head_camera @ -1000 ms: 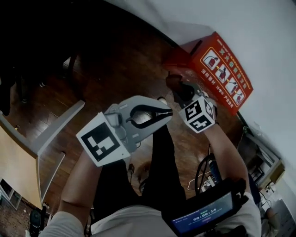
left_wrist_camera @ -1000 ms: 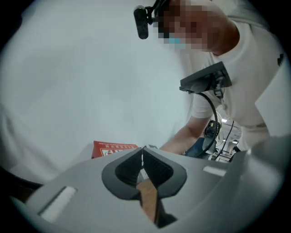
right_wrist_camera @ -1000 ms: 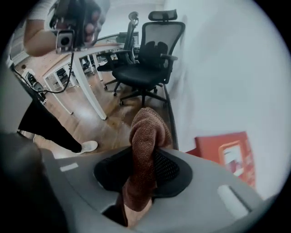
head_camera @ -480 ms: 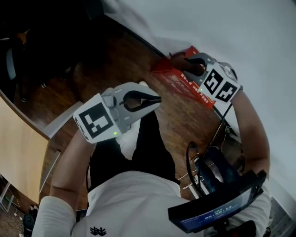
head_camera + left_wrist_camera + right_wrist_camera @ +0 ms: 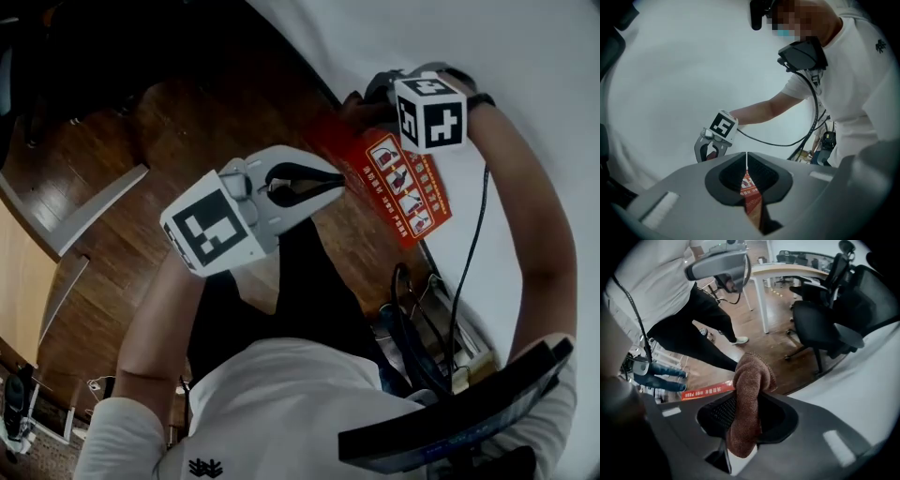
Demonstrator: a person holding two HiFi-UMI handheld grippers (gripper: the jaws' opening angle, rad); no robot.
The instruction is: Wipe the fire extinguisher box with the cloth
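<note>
The red fire extinguisher box (image 5: 398,183) stands on the wood floor against the white wall. My right gripper (image 5: 364,97) is at the box's far top end, shut on a brown cloth (image 5: 752,373) that bulges out between its jaws. In the right gripper view the box (image 5: 707,391) shows as a red strip behind the cloth. My left gripper (image 5: 336,184) hovers just left of the box, jaws shut with nothing in them. Through the slit under its jaws, the left gripper view shows the box (image 5: 751,197), with the right gripper (image 5: 708,151) beyond.
A light desk (image 5: 787,270) and a black office chair (image 5: 825,329) stand across the wood floor (image 5: 187,122). Black cables (image 5: 412,309) and small gear lie by the wall near the person's legs. The white wall (image 5: 525,56) runs right behind the box.
The right gripper with the cloth has moved along the box toward the wall and its far end. The head view has swung round. The left gripper stays shut near the box.
</note>
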